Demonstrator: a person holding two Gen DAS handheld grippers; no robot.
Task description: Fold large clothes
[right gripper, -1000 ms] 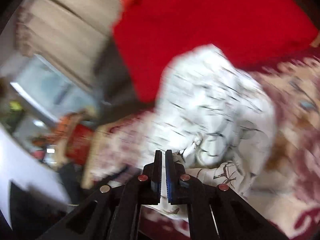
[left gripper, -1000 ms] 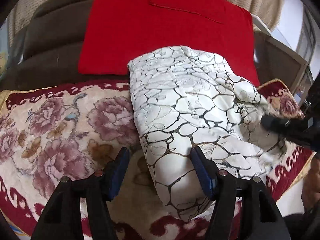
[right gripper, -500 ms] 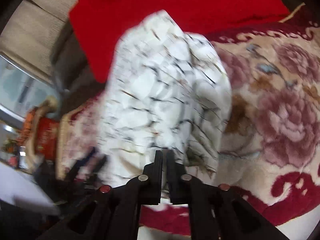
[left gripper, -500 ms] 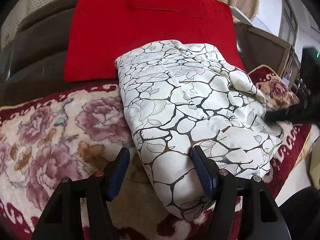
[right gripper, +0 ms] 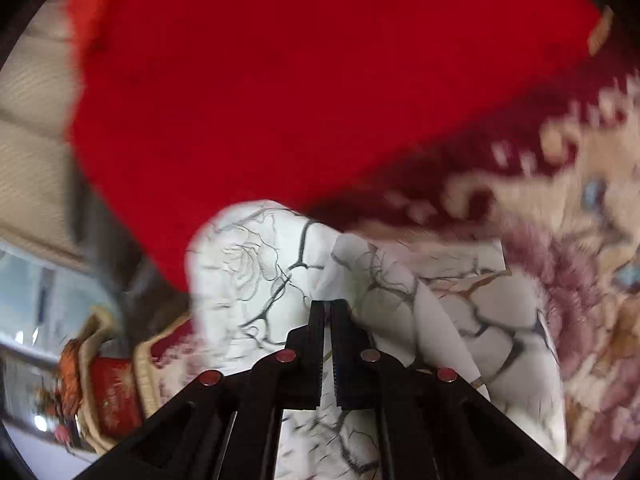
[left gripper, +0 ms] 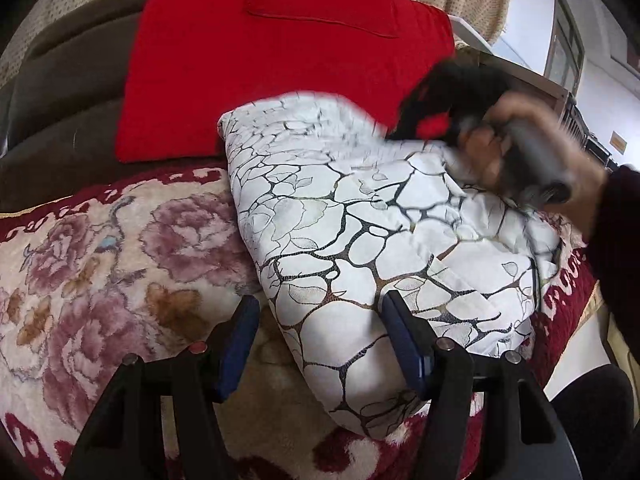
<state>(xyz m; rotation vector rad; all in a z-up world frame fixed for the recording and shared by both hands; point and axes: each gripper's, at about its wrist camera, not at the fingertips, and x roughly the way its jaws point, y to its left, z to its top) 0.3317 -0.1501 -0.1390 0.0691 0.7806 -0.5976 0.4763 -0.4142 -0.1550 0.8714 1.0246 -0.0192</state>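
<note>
Clearly the white garment (left gripper: pixel 360 240) is soft and puffy; left gripper (left gripper: pixel 320 340) gapes astride its hem, right gripper (right gripper: pixel 329 320) pinched closed, seemingly empty.

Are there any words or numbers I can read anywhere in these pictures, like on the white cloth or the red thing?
No readable text anywhere.
White patterned garment: only dark crackle lines and flower shapes, no letters.
Red cloth: plain, with stitched seams only.
Floral blanket: just flowers.
Small yellowish sign on the far wall: too small and blurred to read.
Red item at the right wrist view's edge: too blurred to read.
</note>
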